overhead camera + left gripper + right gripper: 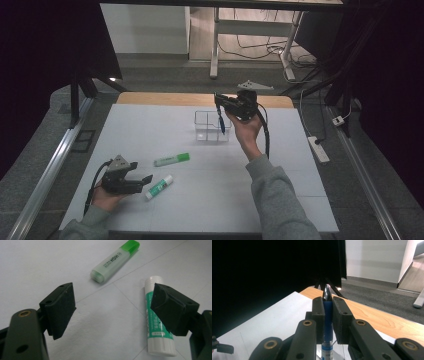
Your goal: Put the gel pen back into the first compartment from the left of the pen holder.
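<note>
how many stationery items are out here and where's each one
3: a green highlighter lying on the white table, a glue stick beside the left tool, and a blue pen held by the right tool above the clear box.

You hold a glossy blue plastic pen (327, 322) between matt black pads; the clear plastic box (212, 126) sits on smooth white paper (150, 130) over wood.

The green-capped highlighter (114, 261) carries the one clear print: "HIGH" in dark capitals along its pale barrel, upside down in the left gripper view, with a small round logo toward the cap and a line of finer lettering too small to read. Just beside the highlighter, the glue stick (156, 322) bears a green label whose print is blurred and partly hidden.
</note>
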`<state>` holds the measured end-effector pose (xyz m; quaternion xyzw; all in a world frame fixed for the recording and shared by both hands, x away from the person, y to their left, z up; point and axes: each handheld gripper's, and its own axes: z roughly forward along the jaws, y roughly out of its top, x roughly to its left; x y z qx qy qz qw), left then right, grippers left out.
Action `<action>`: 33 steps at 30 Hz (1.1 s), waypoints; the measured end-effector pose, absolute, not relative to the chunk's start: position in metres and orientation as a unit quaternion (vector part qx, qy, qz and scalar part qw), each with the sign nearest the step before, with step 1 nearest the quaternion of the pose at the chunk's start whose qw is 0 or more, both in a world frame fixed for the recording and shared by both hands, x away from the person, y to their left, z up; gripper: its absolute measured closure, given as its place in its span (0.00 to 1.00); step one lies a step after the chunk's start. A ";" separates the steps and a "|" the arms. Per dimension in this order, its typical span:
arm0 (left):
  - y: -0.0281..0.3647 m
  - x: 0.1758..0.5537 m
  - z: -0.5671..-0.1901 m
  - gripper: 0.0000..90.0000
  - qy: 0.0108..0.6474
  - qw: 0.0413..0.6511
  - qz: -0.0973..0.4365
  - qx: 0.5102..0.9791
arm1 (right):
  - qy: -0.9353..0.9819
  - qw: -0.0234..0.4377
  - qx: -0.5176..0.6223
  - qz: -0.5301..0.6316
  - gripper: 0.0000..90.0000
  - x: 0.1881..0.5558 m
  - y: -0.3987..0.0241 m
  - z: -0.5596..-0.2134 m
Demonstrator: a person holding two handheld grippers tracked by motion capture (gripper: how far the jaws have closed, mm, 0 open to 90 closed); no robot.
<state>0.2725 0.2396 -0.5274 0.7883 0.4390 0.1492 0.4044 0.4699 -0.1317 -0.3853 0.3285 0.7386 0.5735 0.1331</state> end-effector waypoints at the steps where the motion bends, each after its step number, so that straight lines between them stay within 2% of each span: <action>1: 0.240 0.272 -0.527 0.22 0.439 0.404 0.149 0.788 | 0.739 0.133 0.328 0.574 0.89 0.470 -0.131 -0.385; 18: 0.240 0.273 -0.527 0.22 0.440 0.406 0.148 0.787 | 0.738 0.138 0.316 0.581 0.89 0.478 -0.111 -0.375; 33: 0.240 0.272 -0.527 0.22 0.438 0.409 0.148 0.787 | 0.738 0.134 0.310 0.584 0.89 0.491 -0.086 -0.383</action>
